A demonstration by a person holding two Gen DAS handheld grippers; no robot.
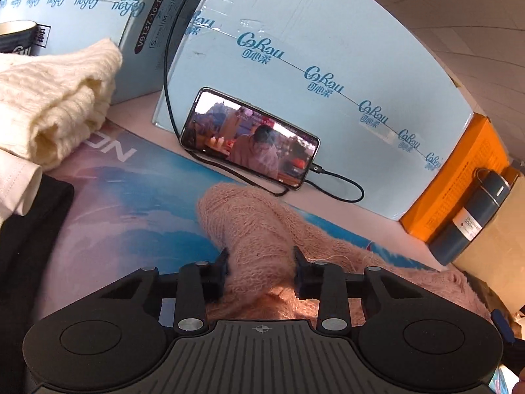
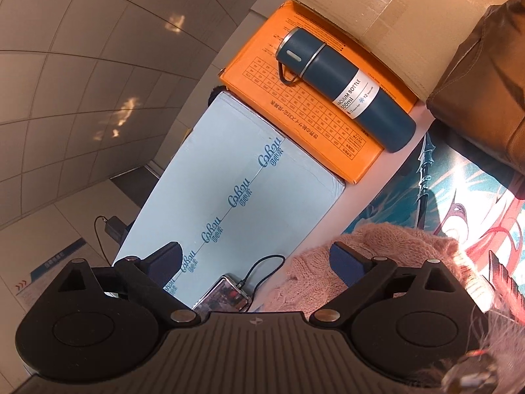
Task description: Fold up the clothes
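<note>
- Pink fuzzy sweater (image 1: 259, 229): left claw (image 1: 261, 271) clenched on a raised ridge of it, mid-fold.
- Right claw (image 2: 259, 259) hangs released, empty.
- Next, probably: carry the fold across the desk (image 1: 98, 203).

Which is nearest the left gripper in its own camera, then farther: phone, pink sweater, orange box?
1. Pink sweater, pinched between the left gripper's fingers.
2. Phone, ahead, leaning on the blue box.
3. Orange box, far right.
</note>
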